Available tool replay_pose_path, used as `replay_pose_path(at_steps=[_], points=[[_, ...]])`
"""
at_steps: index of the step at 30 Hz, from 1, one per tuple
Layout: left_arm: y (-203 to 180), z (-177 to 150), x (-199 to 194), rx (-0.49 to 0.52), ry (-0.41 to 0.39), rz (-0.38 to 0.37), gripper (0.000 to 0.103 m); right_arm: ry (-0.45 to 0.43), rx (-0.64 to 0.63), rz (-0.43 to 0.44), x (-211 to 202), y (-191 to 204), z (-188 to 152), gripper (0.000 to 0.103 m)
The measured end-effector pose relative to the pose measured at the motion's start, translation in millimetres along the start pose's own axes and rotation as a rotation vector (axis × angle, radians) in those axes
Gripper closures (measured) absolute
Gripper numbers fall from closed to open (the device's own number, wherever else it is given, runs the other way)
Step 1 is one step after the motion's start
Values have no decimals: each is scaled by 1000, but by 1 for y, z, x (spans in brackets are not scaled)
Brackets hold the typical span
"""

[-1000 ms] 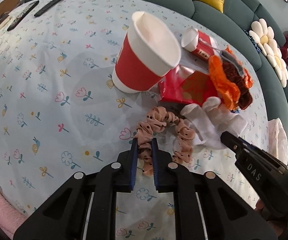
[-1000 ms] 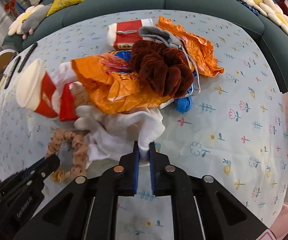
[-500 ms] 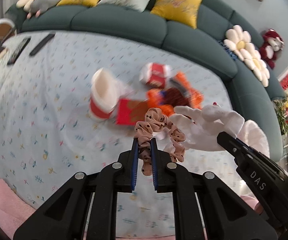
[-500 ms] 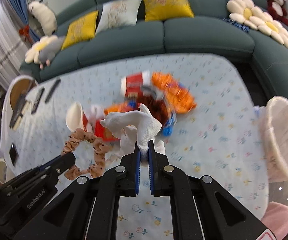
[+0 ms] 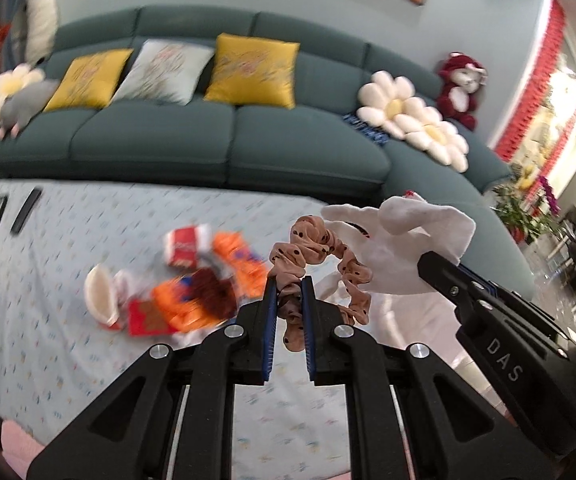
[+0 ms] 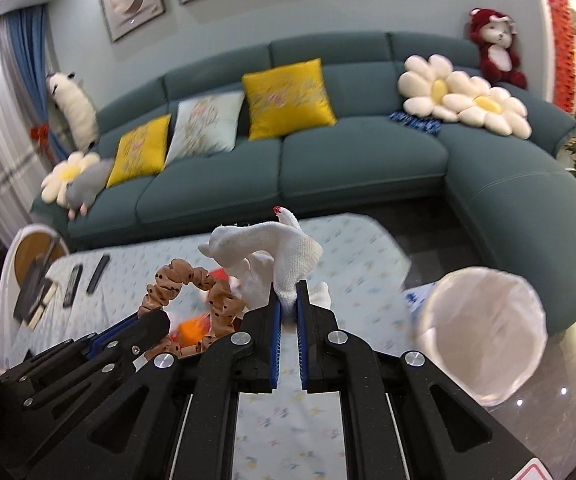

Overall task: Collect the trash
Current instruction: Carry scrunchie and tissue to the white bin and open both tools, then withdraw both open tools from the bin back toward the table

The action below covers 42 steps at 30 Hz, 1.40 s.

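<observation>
Left-wrist view, frame left: remaining trash pile (image 5: 191,296) blurred on floral tablecloth (image 5: 47,360). Frame centre: left gripper (image 5: 288,304) clamped on brown dotted scrunchie (image 5: 320,264), loop hanging free above table. Right-wrist view, frame centre: right gripper (image 6: 286,304) clamped on white cloth (image 6: 271,252), bunched upward from tips. Frame right: lined waste bin (image 6: 484,328), mouth open, beyond table edge, nearer right gripper; likely first drop from that side.
</observation>
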<state>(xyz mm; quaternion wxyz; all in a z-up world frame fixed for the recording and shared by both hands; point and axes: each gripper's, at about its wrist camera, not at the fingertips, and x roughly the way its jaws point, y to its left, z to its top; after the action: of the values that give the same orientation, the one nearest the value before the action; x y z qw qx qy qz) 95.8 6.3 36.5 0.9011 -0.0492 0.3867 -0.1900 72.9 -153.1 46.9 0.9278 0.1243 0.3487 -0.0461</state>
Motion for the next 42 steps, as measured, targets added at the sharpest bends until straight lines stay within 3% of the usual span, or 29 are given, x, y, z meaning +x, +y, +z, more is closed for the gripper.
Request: replay_pose_path(at_steps=[8, 15, 27, 37, 39, 41, 42], points=[[-82, 9, 9, 115, -27, -71, 91, -66, 65, -78, -30, -70, 12, 96], [-141, 6, 41, 182, 18, -127, 91, -55, 120, -166, -32, -129, 7, 96], [-207, -17, 111, 272, 129, -165, 91, 44, 220, -254, 8, -218, -21, 96], [-229, -30, 171, 294, 221, -163, 86, 135, 270, -281, 54, -259, -42, 95], [-232, -32, 179, 296, 228, -156, 80, 148, 272, -286, 60, -262, -42, 92], [-232, -32, 184, 286, 229, -138, 67, 152, 274, -307, 63, -264, -42, 87], [-230, -31, 187, 269, 230, -130, 55, 152, 275, -313, 63, -265, -42, 82]])
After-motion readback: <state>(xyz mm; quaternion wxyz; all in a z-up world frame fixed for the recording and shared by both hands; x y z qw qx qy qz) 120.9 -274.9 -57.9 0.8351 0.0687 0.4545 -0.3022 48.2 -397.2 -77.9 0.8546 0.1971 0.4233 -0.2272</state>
